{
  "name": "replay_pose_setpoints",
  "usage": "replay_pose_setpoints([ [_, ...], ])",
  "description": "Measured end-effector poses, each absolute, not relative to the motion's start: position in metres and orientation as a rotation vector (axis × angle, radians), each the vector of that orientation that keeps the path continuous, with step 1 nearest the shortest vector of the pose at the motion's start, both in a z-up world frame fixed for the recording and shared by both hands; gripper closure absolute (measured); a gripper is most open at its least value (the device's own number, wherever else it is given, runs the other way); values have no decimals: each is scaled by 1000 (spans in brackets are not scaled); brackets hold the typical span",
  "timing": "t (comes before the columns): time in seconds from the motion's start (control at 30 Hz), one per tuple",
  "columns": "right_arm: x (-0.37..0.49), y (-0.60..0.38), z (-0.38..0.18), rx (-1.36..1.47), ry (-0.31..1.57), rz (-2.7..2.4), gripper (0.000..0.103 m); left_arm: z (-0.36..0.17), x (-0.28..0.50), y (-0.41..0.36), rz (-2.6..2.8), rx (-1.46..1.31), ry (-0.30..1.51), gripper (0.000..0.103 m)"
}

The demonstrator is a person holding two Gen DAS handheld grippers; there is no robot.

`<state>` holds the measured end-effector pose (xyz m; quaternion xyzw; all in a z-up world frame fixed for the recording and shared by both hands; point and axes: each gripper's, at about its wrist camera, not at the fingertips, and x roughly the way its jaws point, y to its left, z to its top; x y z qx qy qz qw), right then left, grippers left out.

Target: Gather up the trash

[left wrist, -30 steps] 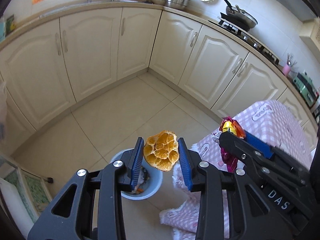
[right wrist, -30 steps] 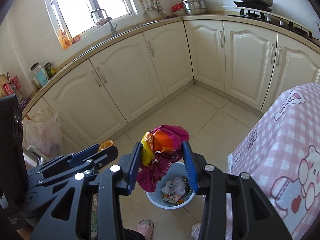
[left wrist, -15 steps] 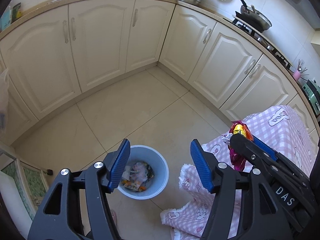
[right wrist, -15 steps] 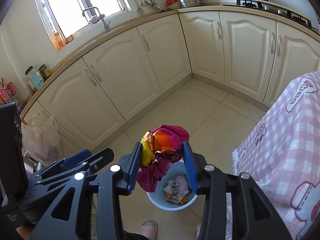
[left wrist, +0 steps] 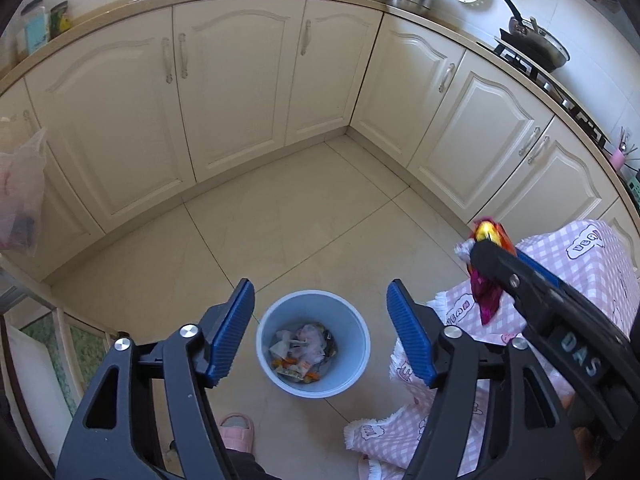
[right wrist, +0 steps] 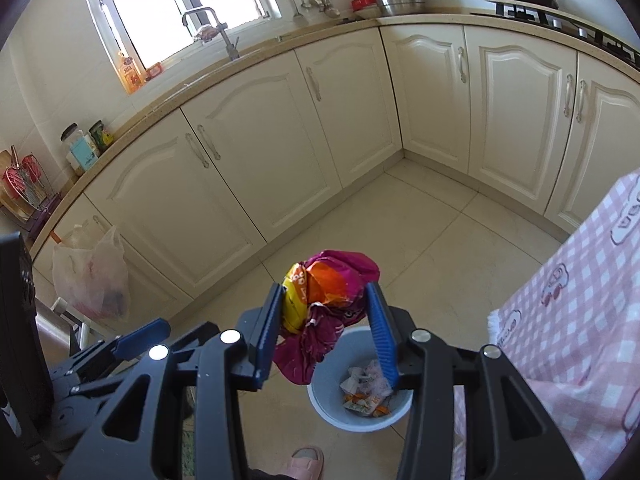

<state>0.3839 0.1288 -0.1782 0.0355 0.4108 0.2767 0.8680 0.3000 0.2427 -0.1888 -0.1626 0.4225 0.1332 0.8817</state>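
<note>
Bright daylight from the window (right wrist: pixel 180 4); sharp pictures, fisheye-bent dark edges.

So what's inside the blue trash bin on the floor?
The blue trash bin holds crumpled white paper or plastic scraps and orange-printed wrappers. Whatever lies beneath that pile is covered and cannot be seen.

We're riding the left wrist, tipped steeply down: floor tiles fill the view, with the blue bin (left wrist: pixel 313 343) low in the centre, framed by the fingers. On the right wrist we look down less steeply, taking in the window (right wrist: pixel 180 4) and the counter behind. Both views share the bin (right wrist: pixel 360 412), the corner cabinets (left wrist: pixel 336 68), the stove (right wrist: pixel 560 12) and the pink checked cloth (left wrist: pixel 580 264). Each camera catches its neighbour's gripper at its edge.
</note>
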Motion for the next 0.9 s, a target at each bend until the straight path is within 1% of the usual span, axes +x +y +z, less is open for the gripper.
replay_pose_setpoints([
  [0.07, 387, 135, -179, 74, 862, 595, 57, -185, 298, 243, 290, -325, 876, 35],
  [0.13, 386, 136, -176, 71, 854, 589, 51, -179, 295, 242, 296, -314, 868, 34],
  [0.2, 382, 134, -170, 69, 831, 585, 50, -174, 292, 242, 296, -312, 860, 33],
  [0.4, 365, 114, -147, 79, 787, 556, 49, -145, 277, 224, 275, -277, 816, 33],
  [0.53, 341, 89, -117, 75, 731, 528, 49, -121, 260, 205, 253, -253, 762, 31],
  [0.63, 320, 66, -93, 62, 673, 496, 46, -100, 242, 188, 232, -235, 709, 26],
  [0.7, 301, 45, -75, 59, 628, 470, 45, -86, 231, 175, 222, -211, 675, 20],
  [0.77, 286, 27, -62, 56, 592, 444, 45, -71, 218, 161, 211, -184, 629, 18],
  [0.83, 268, 7, -48, 50, 556, 416, 44, -54, 201, 147, 187, -173, 582, 12],
  [0.9, 247, -13, -35, 46, 521, 384, 44, -38, 187, 135, 170, -158, 535, 10],
])
